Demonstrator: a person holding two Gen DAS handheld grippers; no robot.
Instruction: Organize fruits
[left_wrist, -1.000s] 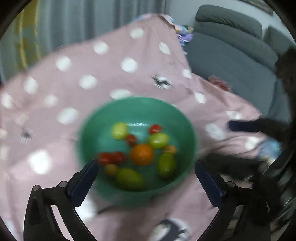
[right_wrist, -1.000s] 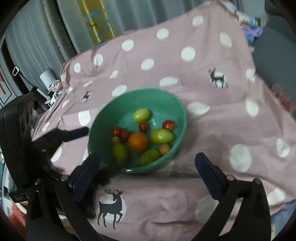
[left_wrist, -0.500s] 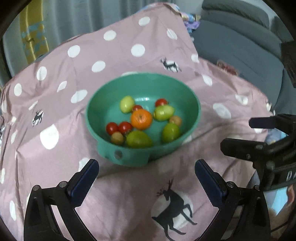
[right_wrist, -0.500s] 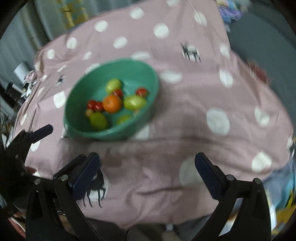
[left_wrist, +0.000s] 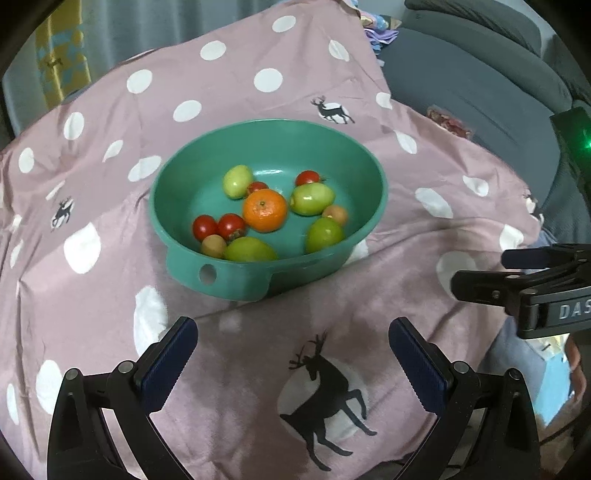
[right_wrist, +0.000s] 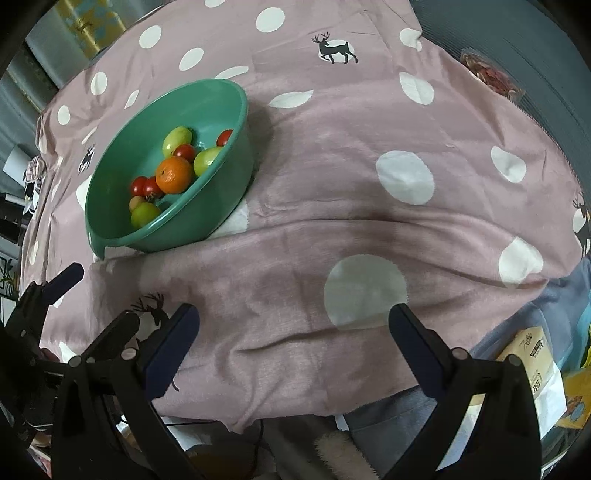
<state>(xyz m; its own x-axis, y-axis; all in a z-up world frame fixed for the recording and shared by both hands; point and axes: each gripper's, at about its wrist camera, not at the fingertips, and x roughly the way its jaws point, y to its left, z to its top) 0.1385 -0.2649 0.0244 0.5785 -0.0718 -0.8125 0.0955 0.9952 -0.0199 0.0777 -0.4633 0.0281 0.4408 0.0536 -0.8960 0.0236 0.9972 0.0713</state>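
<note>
A green bowl (left_wrist: 236, 275) stands on the pink polka-dot cloth (left_wrist: 110, 295). It holds an orange (left_wrist: 265, 209), several green fruits (left_wrist: 310, 198) and several small red tomatoes (left_wrist: 205, 227). My left gripper (left_wrist: 293, 354) is open and empty, above the cloth in front of the bowl. My right gripper (right_wrist: 293, 345) is open and empty, over the cloth's front edge, to the right of the bowl (right_wrist: 207, 210). The right gripper also shows at the right edge of the left wrist view (left_wrist: 517, 273), and the left gripper at the lower left of the right wrist view (right_wrist: 85, 299).
A grey sofa (left_wrist: 480, 85) stands behind and right of the table. A small packet (right_wrist: 491, 75) lies near the cloth's right edge. Boxes (right_wrist: 535, 354) sit below the table's front right. The cloth (right_wrist: 332, 206) hangs over the front edge.
Both grippers have drawn back from the bowl toward the table's front. The right gripper has also moved to the right, so the bowl now sits at its upper left.
</note>
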